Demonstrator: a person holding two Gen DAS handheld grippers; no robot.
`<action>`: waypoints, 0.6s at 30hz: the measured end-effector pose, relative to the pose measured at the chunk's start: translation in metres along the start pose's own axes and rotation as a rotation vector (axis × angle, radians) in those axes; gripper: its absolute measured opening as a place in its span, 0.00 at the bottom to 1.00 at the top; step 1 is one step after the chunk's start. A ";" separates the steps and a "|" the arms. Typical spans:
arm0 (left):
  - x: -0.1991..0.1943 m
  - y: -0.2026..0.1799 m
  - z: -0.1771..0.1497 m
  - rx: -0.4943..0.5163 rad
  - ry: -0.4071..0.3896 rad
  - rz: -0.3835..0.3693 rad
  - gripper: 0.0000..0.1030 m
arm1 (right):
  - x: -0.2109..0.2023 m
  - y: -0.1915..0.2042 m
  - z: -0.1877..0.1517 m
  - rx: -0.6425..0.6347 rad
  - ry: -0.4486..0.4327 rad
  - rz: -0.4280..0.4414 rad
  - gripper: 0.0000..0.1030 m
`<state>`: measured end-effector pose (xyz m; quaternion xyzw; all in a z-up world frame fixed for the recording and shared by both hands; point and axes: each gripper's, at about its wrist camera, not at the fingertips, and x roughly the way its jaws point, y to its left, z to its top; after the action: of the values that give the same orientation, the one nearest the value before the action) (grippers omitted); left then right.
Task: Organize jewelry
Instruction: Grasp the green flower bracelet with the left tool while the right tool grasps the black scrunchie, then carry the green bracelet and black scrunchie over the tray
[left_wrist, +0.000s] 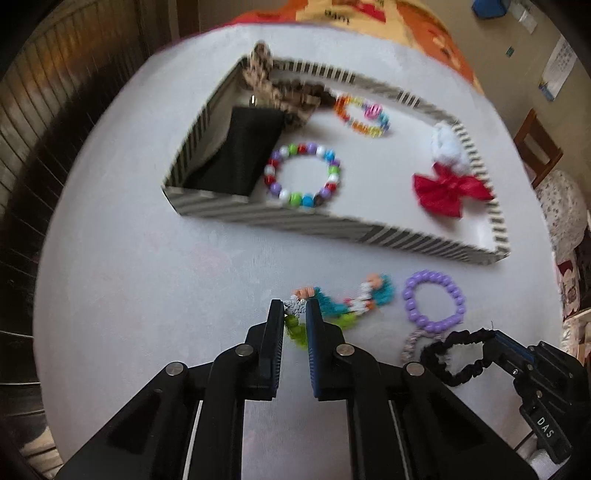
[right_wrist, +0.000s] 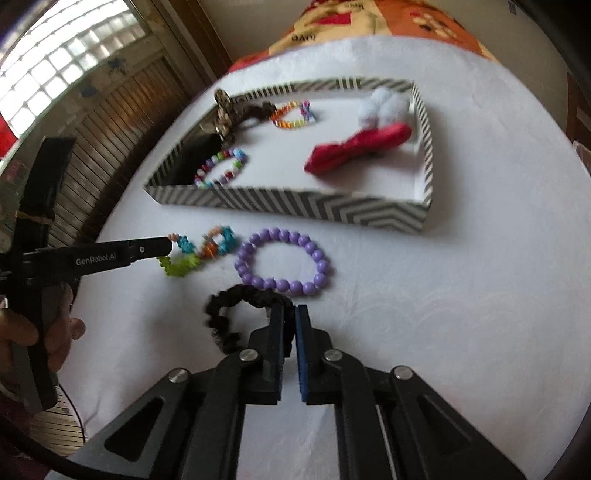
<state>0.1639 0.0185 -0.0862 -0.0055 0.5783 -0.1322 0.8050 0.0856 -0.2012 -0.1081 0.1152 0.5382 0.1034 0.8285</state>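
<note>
Left gripper (left_wrist: 295, 306) clenched on tassel bracelet (left_wrist: 347, 304), right gripper (right_wrist: 290, 314) on black scrunchie (right_wrist: 236, 314); I lift both straight, carry to far striped tray (right_wrist: 295, 205).

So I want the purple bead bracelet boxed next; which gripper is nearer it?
Right. The right gripper, shut on the black scrunchie, sits just beside the purple bead bracelet; the left gripper is farther, across the colourful bracelet.

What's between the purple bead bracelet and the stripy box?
Nothing, just bare white tablecloth between the purple bracelet and the striped box. The right wrist view shows it best.
</note>
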 end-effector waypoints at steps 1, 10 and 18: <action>-0.008 -0.001 0.001 -0.001 -0.012 -0.007 0.02 | -0.007 0.000 0.002 0.000 -0.013 0.007 0.06; -0.068 -0.024 0.025 0.049 -0.126 -0.001 0.02 | -0.050 -0.006 0.025 0.017 -0.118 0.022 0.06; -0.091 -0.049 0.050 0.094 -0.192 -0.004 0.02 | -0.065 -0.005 0.047 -0.003 -0.167 0.012 0.06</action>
<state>0.1731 -0.0161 0.0226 0.0186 0.4916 -0.1594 0.8559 0.1030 -0.2289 -0.0347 0.1256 0.4663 0.0990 0.8701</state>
